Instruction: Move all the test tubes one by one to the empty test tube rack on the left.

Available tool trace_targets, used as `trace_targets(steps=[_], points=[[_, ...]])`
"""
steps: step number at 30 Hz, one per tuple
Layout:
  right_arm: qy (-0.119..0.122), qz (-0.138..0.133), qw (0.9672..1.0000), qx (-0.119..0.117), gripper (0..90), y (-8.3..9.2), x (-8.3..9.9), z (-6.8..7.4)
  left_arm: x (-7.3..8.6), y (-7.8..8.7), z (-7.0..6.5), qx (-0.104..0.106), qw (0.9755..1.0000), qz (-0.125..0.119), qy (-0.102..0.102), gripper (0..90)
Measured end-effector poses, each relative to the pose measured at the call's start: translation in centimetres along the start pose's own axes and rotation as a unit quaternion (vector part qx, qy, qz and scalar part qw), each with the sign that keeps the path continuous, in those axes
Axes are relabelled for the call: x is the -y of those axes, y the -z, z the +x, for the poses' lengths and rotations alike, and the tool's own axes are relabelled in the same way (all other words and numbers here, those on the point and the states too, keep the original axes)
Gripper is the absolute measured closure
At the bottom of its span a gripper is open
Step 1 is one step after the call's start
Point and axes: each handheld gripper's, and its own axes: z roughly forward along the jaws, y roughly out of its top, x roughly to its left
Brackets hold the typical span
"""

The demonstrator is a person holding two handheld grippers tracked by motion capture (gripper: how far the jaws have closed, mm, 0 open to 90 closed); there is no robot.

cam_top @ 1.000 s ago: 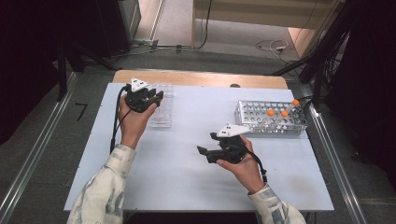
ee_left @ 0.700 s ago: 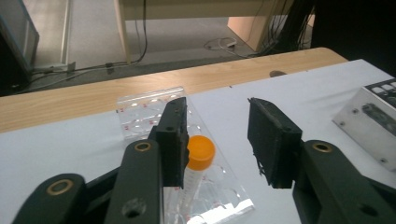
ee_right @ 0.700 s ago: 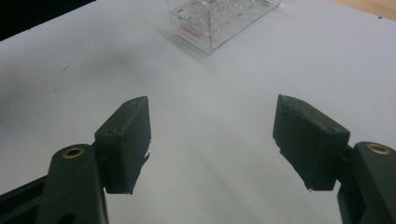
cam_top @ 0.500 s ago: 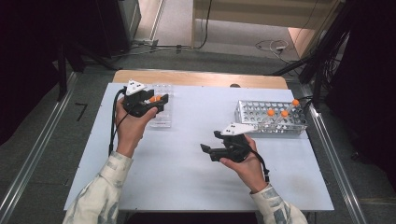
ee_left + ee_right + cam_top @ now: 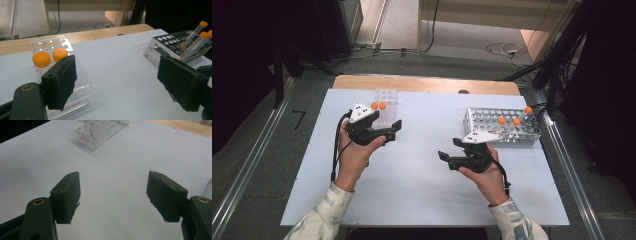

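Orange-capped tubes (image 5: 378,106) are standing side by side in the clear plastic rack (image 5: 386,100), two of them, just behind the left gripper (image 5: 395,131) in the high view. In the left gripper view the same two caps (image 5: 50,57) are showing just beyond that gripper's left-hand jaw, seated in the near rows of the clear rack (image 5: 80,82), which is lying under and behind that jaw.

Nothing is sitting between the left gripper's jaws: they have just been opening and are now standing wide apart, with bare white table (image 5: 120,70) showing through the gap. The person's left hand (image 5: 354,157) is holding this gripper level over the table, jaws pointing toward the right gripper's side.

Farther off past the left gripper's right-hand jaw, the metal rack (image 5: 175,46) is sitting with three more orange-capped tubes (image 5: 197,37) leaning in it. In the high view this metal rack (image 5: 504,125) is lying just behind the right gripper (image 5: 444,158).

The right gripper is also standing open and empty, its jaws spread wide over bare table (image 5: 112,182) in the right gripper view, with the clear rack (image 5: 97,132) well ahead of them. The right hand (image 5: 484,175) is holding it level, jaws pointing toward the left gripper, the two well apart.
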Motion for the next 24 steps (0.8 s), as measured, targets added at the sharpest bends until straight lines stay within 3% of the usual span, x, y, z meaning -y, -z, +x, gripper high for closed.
trace_targets(steps=[15, 24], points=[[-0.025, -0.01, 0.9991, 0.034, 26.2, 2.9, 1.5, -2.8, 2.2, 0.9, -0.5, 0.003, 1.0, 0.005, -0.001, 14.0], [-0.047, -0.02, 0.9957, 0.077, 26.3, 5.4, 2.8, -5.6, 3.3, 1.3, -0.4, 0.002, 0.9999, 0.015, 0.002, 13.9]])
